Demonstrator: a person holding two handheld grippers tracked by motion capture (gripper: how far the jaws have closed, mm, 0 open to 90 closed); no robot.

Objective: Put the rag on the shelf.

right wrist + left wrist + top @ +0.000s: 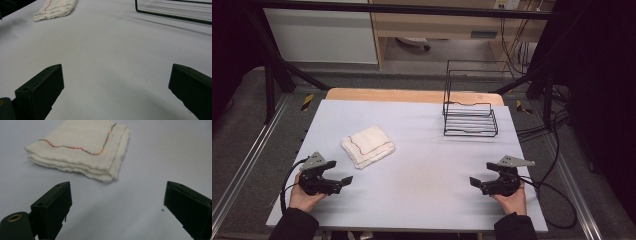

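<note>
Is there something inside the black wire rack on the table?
No: the wire rack is empty; between its bars the pale table shows. The folded cloth lies apart, to its left. The open wire hides nothing.

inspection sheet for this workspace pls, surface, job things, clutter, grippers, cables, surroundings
surface: pale sheet over a wooden table, bare in the middle, no spills seen
job's things: folded white cloth with coloured stitching, lying flat left of centre; black wire rack at the far right, nothing in it
clutter: nothing seen
grippers: left hand-held gripper open, aimed near the cloth, not touching it; right hand-held gripper open, over bare sheet
cables: one black cable trails from the right hand-held gripper off the table edge; another loops behind the left
surroundings: black frame posts, grey floor, light cabinets beyond
</note>
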